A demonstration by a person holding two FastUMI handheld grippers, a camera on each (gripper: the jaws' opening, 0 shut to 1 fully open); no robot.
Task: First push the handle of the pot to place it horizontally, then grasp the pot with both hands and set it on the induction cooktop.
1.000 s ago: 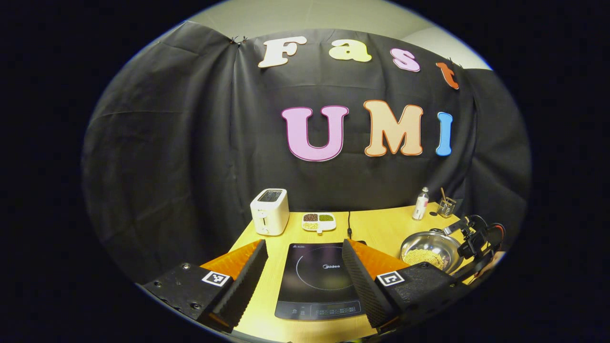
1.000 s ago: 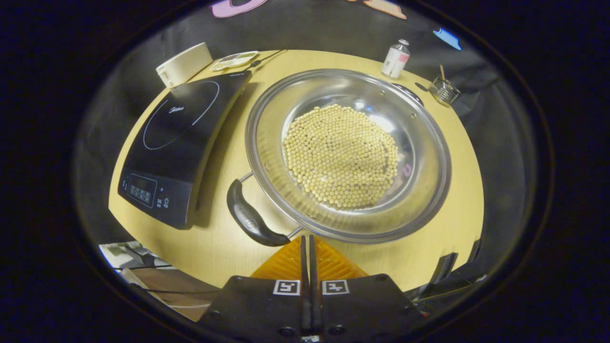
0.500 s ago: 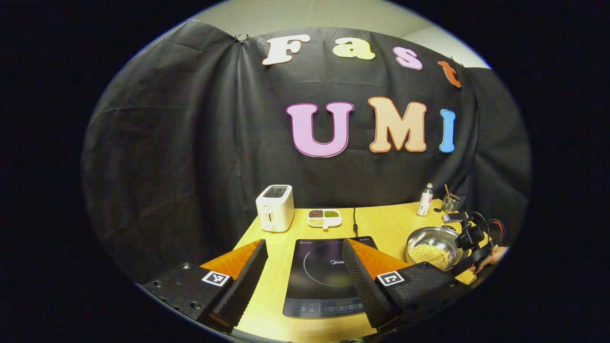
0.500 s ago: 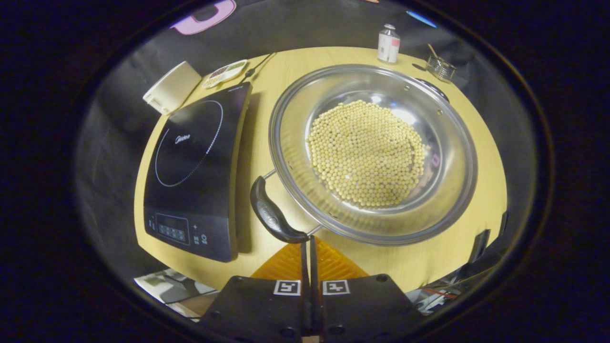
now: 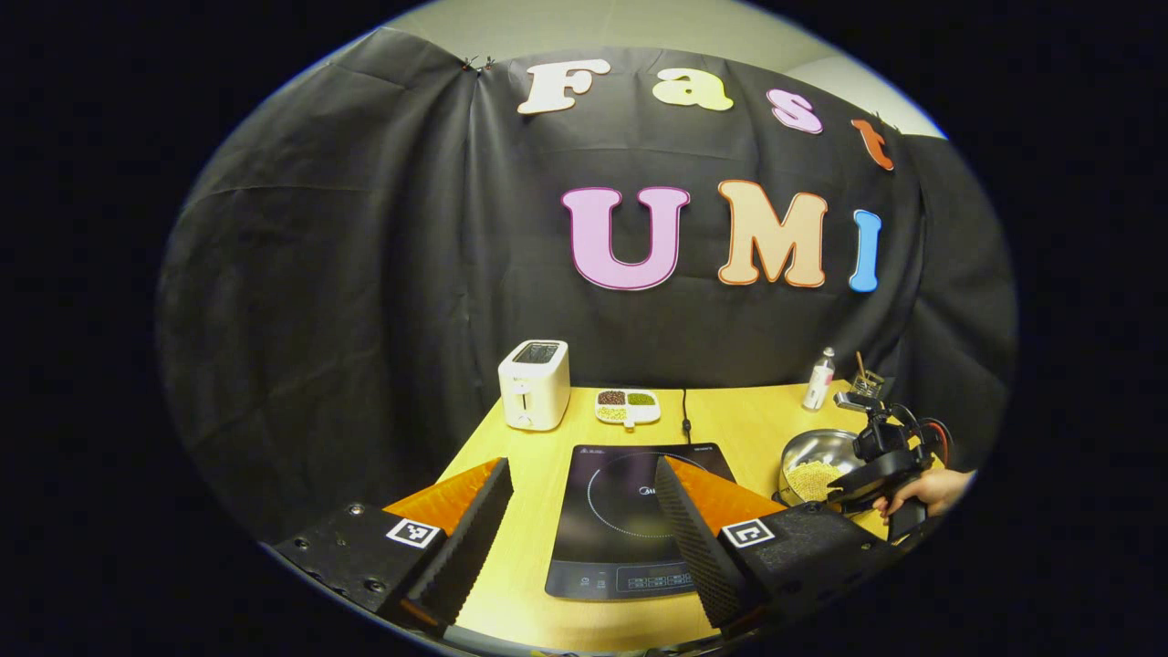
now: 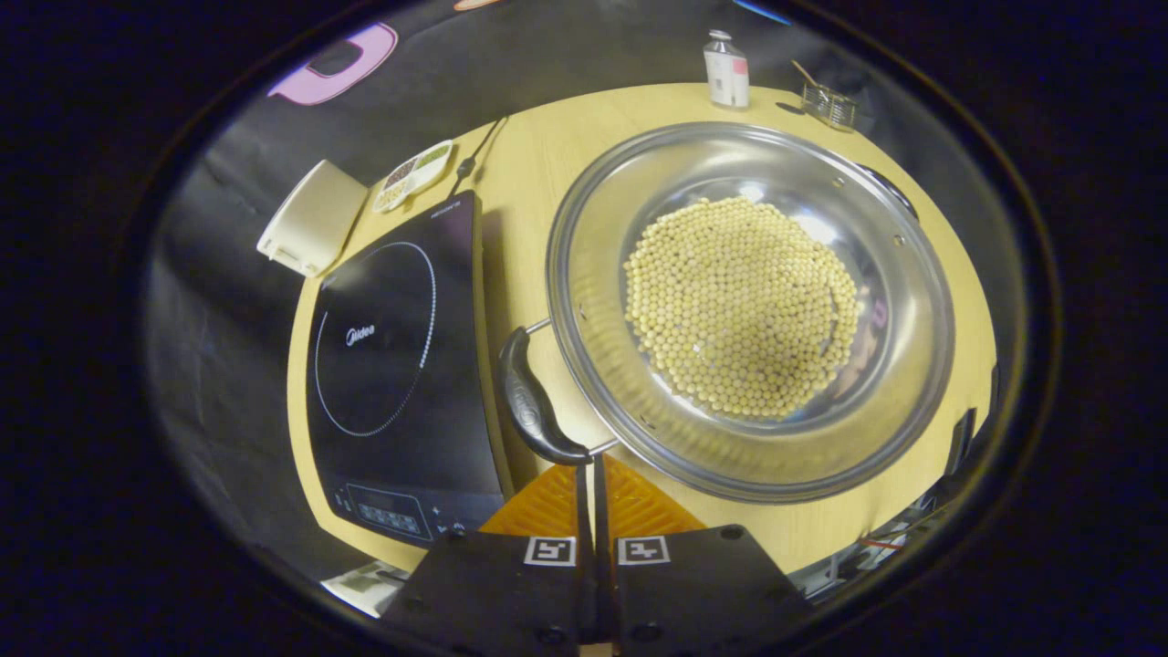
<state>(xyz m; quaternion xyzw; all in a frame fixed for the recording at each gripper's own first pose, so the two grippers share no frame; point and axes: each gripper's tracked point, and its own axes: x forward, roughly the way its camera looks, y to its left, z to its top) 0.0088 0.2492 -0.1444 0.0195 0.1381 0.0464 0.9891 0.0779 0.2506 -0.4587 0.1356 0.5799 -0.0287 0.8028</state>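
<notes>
Your right gripper (image 6: 589, 465) has its jaws pressed together with nothing between them, and their tips sit right at the near end of the pot's black handle (image 6: 534, 406). In the right gripper view you look down into the steel pot (image 6: 750, 306), which rests on the wooden worktop (image 6: 538, 155) just beside the induction cooktop (image 6: 401, 365). A bed of pale round beans (image 6: 739, 319) covers the bottom of the pot. The handle you are touching lies between the pot's rim and the cooktop's edge, and a second handle (image 6: 881, 182) peeks out at the far rim. Beyond the pot stand a small bottle (image 6: 725, 68) and a glass holder (image 6: 826, 100) with sticks in it.

Your left gripper (image 5: 584, 511) hangs above the near edge of the worktop with its jaws spread wide and empty, framing the cooktop (image 5: 634, 520) between them. From the left gripper view, the pot (image 5: 817, 461) sits to the right of the cooktop, with your other hand (image 5: 926, 488) holding the right gripper over it. At the back of the worktop you have a white toaster (image 5: 536, 383) and, next to it, a divided dish (image 5: 627, 406) of mixed grains. A black cable (image 5: 684, 415) runs from the cooktop's far edge toward the wall.
</notes>
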